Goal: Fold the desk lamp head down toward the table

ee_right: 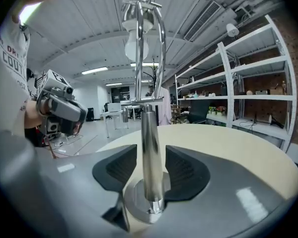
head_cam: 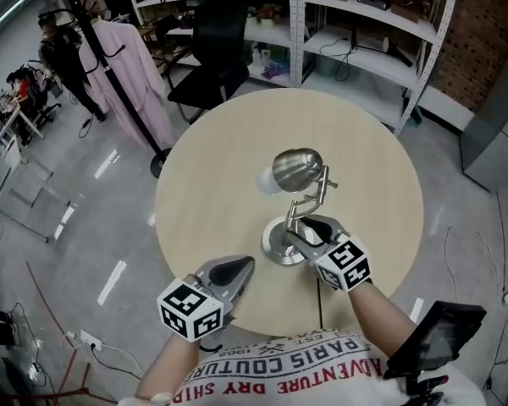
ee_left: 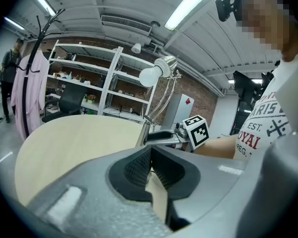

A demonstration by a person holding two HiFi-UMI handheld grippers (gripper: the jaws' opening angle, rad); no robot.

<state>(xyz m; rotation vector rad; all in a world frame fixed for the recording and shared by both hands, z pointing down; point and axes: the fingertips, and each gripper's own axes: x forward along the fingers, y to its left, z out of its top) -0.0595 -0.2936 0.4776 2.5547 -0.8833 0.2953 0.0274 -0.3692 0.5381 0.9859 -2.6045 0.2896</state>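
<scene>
1. Your left gripper (head_cam: 244,265) hangs over the near edge of the round table (head_cam: 212,184), its jaws pressed together on nothing. Keep it free for the lamp head.
2. Your right gripper (head_cam: 303,229) stands wide astride the desk lamp's chrome post (ee_right: 148,148), with the pads clear of it on both sides. Close low, just above the base (head_cam: 275,245), so the lamp is less likely to tip.
3. The lamp head (head_cam: 295,167) sits raised on its arm beyond the post, near the table's middle. Press down slowly at the head itself.
4. Your shirt reads "PARIS COUTURE" and "ADVENTURE". The grippers' cubes carry only square markers.
</scene>
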